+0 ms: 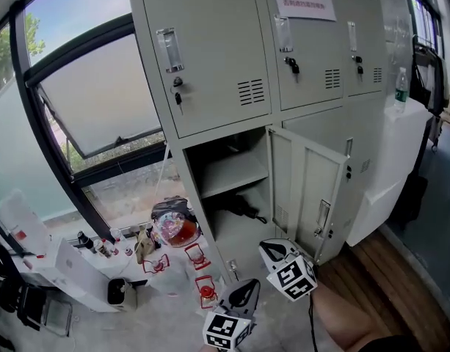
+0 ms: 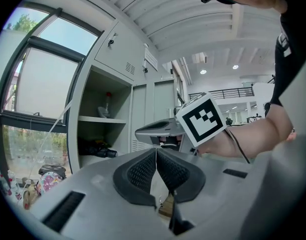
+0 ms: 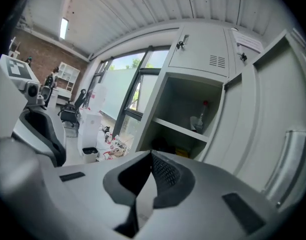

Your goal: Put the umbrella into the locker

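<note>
Open locker door [image 1: 310, 189] stands swung out, just right of the right gripper [image 1: 269, 245]. Floor clutter sits left of the left gripper [image 1: 248, 284]: patterned bag [image 1: 173, 226], small red items [image 1: 197, 255]. Both grippers' jaws are pressed together, holding nothing. Umbrella [image 1: 238, 205] is black, folded, lying flat on the lower shelf of the locker [image 1: 210, 64], ahead of both grippers.

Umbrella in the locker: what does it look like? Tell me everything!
The black folded umbrella is a short dark cloth bundle, narrowing to a handle at one end. It lies flat on the floor of the open compartment of the grey metal locker, under the shelf. Nothing else seems to touch it.
</note>
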A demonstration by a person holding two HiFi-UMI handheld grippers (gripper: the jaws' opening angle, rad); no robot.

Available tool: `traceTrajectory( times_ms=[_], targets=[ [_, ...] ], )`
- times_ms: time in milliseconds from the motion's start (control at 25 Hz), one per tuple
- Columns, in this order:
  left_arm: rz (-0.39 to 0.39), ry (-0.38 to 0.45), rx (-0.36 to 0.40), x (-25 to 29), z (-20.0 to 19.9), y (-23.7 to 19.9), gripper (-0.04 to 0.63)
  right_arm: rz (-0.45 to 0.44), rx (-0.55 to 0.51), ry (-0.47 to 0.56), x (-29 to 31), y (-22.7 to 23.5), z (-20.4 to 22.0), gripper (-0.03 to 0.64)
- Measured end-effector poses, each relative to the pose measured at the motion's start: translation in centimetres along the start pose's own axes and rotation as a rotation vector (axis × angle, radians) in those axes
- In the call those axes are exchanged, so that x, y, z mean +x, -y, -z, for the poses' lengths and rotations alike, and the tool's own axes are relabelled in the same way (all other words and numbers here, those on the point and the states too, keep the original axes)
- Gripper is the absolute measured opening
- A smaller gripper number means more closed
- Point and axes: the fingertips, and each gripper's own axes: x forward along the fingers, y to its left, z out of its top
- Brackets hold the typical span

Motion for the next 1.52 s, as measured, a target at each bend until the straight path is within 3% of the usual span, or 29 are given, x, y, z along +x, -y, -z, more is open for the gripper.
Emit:
traceTrajectory(
  times_ms=[480, 960, 1520],
  targets=[
    [-0.129, 0.004, -0.066, -0.7, 1.2, 5.6, 0.017, -0.090, 0.055, 0.052, -7.9, -0.3, 2.0, 0.054],
    [-0.231, -0.020, -0.078, -3.0, 1.8, 5.8, 0.017, -0.172, 0.113, 0.051, -10.4, -3.2, 4.0, 0.054],
    [-0.197, -0.050, -0.101, -7.6, 3.1, 5.4, 0.017, -0.158, 0.219, 0.025, -12.9, -8.9, 4.7, 0.054]
  ],
)
